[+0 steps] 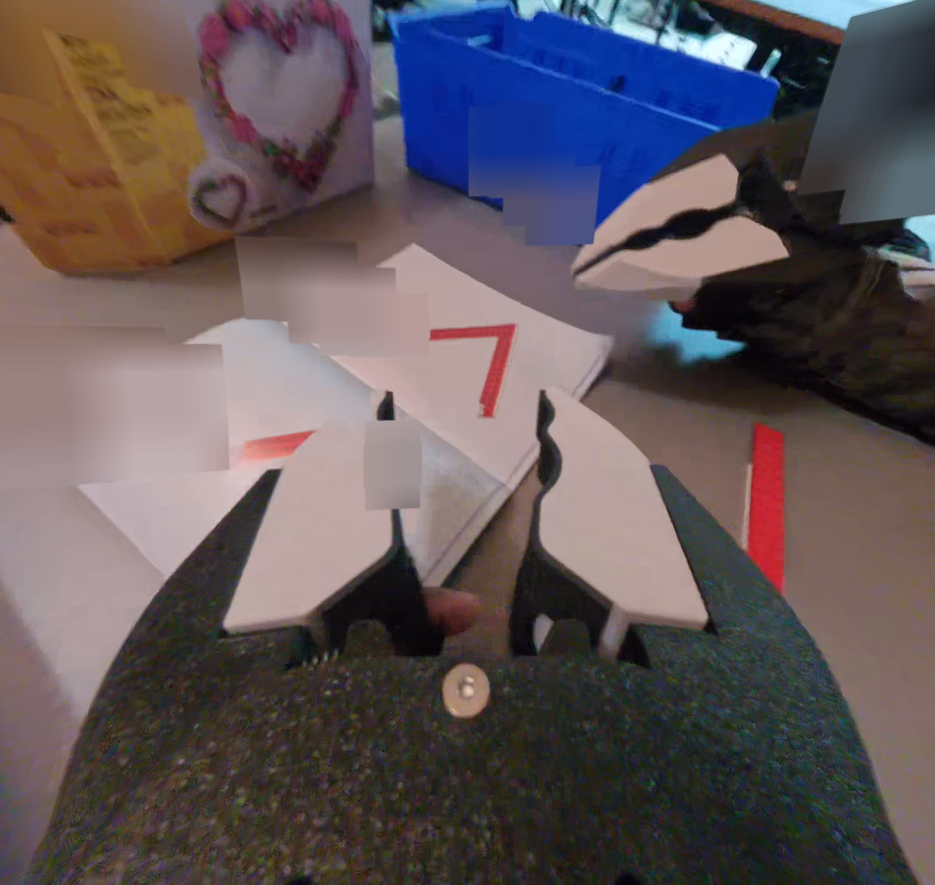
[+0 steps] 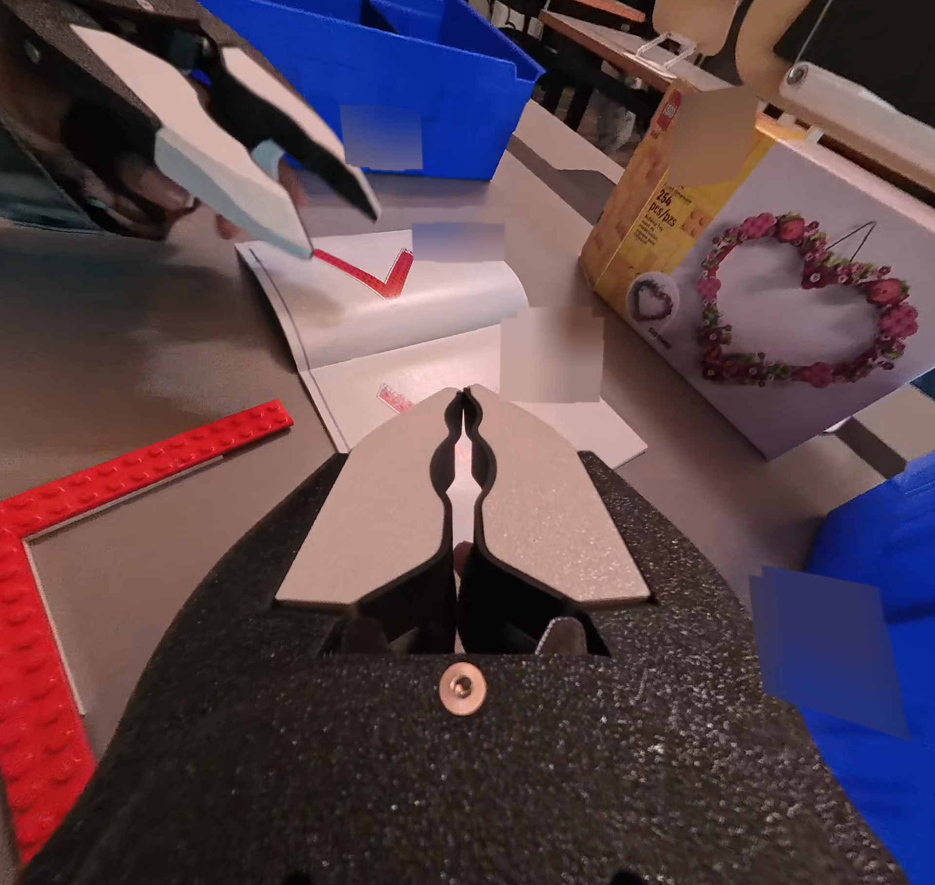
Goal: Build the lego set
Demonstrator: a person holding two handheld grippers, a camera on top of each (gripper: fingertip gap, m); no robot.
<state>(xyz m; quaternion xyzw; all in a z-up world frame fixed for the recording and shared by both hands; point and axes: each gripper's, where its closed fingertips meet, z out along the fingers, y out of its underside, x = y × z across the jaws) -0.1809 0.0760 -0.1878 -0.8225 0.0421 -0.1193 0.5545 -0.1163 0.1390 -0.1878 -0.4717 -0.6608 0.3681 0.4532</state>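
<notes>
left tool (image 1: 463, 398) spread above booklet (image 1: 455, 456); right tool (image 2: 464, 395) pressed together, empty.

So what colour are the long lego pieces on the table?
Red. The long lego pieces form a corner shape on the table; the right wrist view shows them best.

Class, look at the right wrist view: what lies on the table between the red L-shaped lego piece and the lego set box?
The open instruction booklet, shown in the right wrist view, lies between the red L-shaped lego piece and the lego set box.
</notes>
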